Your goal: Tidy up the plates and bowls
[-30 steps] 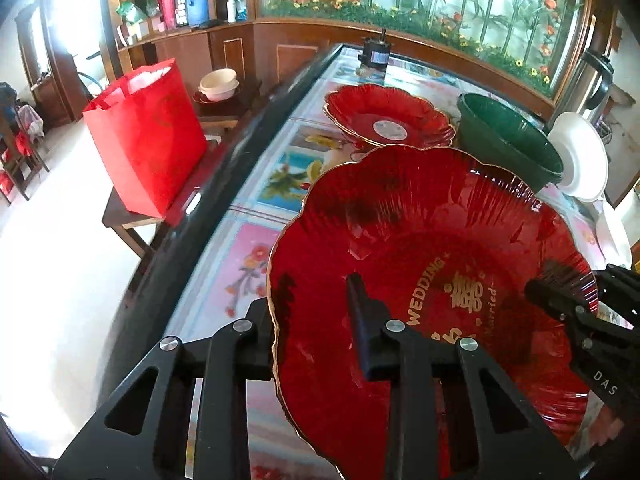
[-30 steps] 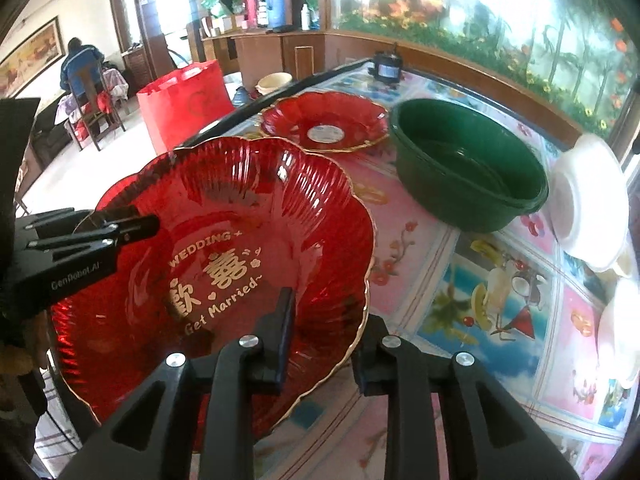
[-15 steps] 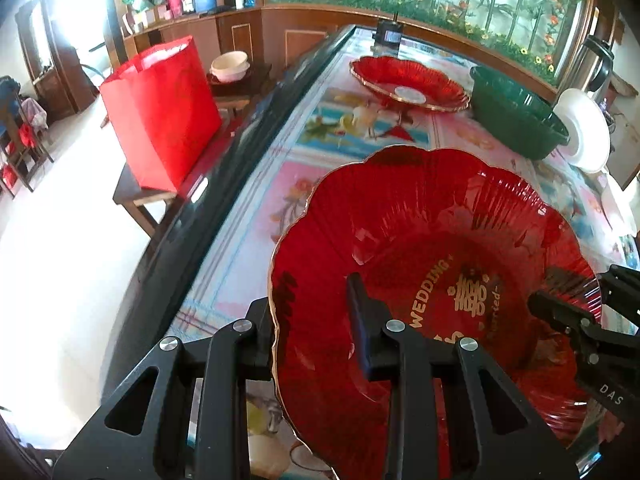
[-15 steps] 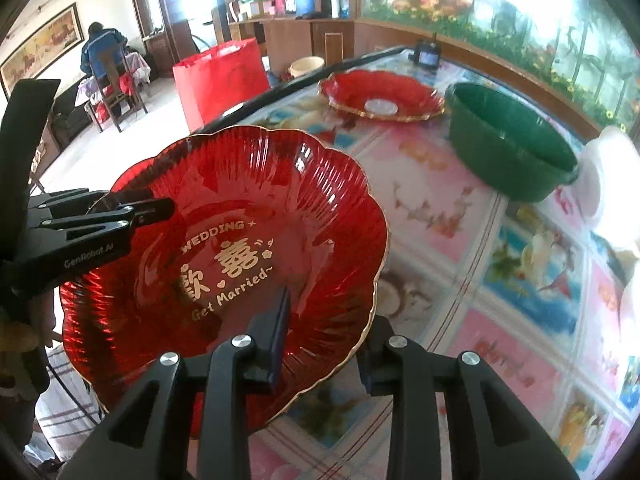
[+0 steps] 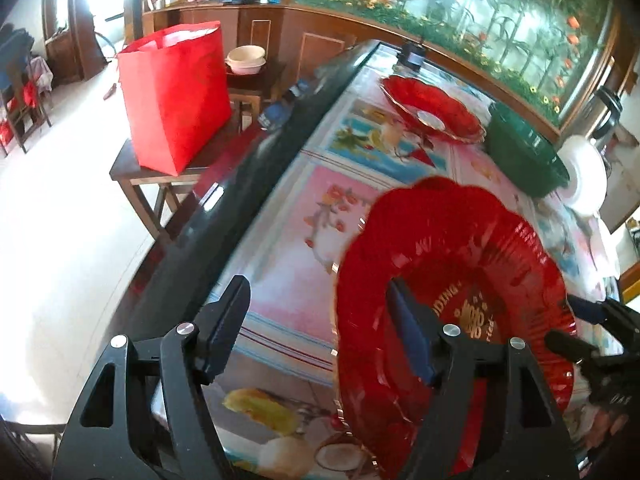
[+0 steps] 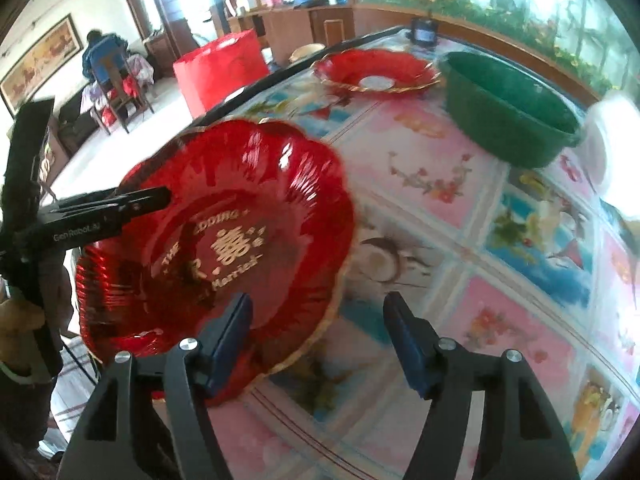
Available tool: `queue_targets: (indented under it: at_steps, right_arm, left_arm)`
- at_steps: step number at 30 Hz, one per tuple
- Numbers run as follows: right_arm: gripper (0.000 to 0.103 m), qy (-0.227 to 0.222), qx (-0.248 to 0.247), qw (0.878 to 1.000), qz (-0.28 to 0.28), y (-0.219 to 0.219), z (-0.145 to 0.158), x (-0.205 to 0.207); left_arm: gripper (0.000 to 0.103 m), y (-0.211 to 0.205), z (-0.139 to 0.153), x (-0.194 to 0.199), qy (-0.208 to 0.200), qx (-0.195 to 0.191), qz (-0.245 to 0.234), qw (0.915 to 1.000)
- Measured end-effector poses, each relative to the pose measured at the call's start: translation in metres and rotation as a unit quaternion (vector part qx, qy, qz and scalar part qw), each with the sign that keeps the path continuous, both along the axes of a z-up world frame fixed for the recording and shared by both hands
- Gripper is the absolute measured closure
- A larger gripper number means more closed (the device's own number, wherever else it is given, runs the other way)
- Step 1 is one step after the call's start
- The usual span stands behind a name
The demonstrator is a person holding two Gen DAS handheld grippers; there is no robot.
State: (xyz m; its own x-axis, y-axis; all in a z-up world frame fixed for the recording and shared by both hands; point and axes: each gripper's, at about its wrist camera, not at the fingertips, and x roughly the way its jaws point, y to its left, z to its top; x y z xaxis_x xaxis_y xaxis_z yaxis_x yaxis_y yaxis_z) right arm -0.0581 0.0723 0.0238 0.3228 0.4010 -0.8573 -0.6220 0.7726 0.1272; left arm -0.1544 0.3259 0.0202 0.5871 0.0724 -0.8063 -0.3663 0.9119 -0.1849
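Both grippers are letting go of the red wedding plate [image 5: 452, 288], a scalloped dish with gold lettering. The left gripper [image 5: 316, 332] has its jaws spreading wide: the plate's rim stands between them, but the outer finger is well clear of it and the inner finger [image 5: 408, 336] reaches over the dish without any visible pinch. The right gripper [image 6: 316, 336] is opening likewise; the plate's near rim lies between its fingers, close beside the left-hand finger [image 6: 230, 336] and well apart from the other. So the plate sits ahead and to the inner side of each claw, between the two hands, near the table's front edge on the patterned tablecloth [image 6: 460, 184]; blur hides whether it rests fully flat. What the coming move turns on, as I judge it, is what lies beyond the claws: a second red plate [image 6: 376, 70] sits far ahead toward the table's other end, with a green bowl [image 6: 508, 120] just beside it on the right and white dishes [image 5: 586, 176] beyond that. These pieces lie nearer the right hand's side, so it seems better placed to reach them.
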Motion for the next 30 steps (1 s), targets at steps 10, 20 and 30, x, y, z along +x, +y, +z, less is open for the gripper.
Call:
queue_targets:
  at_steps: [10, 20, 30]
  right_arm:
    - [0.025, -0.018, 0.032, 0.998, -0.041, -0.014, 0.043, 0.055]
    - [0.025, 0.052, 0.055, 0.996, -0.046, 0.035, 0.016, 0.134]
    - [0.026, 0.041, 0.013, 0.996, -0.081, 0.049, 0.007, 0.194]
  left_arm:
    - [0.032, 0.009, 0.051, 0.042, -0.017, 0.048, -0.025, 0.9984]
    - [0.032, 0.025, 0.061, 0.132, 0.014, 0.073, -0.048, 0.9961]
    - [0.032, 0.033, 0.042, 0.196, 0.043, 0.082, -0.056, 0.9941]
